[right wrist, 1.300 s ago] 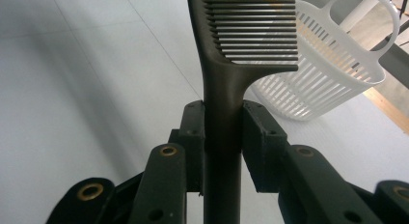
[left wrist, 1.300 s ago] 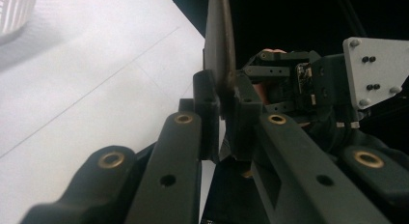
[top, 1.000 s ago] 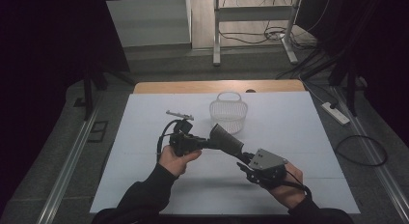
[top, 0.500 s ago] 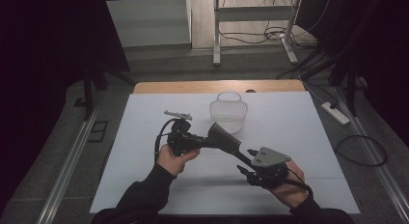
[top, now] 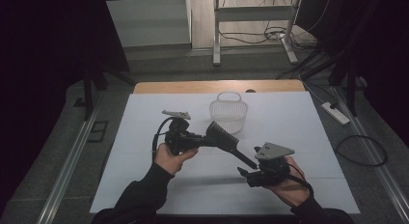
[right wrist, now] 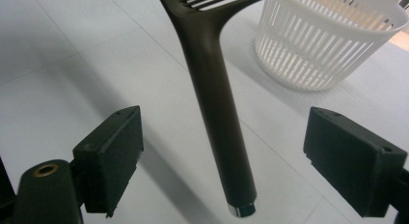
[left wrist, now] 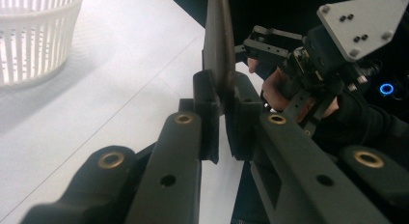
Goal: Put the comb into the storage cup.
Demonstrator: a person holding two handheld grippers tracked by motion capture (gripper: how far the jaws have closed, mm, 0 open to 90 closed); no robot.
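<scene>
1. The black hairbrush (top: 226, 141) is held above the white table (top: 299, 118), just in front of the white basket (top: 228, 113), its head toward the basket.
2. The left claw (top: 205, 138) is clamped on the brush head.
3. The right claw (right wrist: 226, 161) has just been opening; its jaws stand apart with the handle between them, untouched.
4. Nothing is seen between brush and basket.

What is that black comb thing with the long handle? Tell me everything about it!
The black brush looks like matte plastic: a wide slotted head with teeth and a long round handle ending in a silvery tip. It hangs in the air above the white table, near the white basket. The left gripper pinches its head; the right gripper has just opened around the handle.
</scene>
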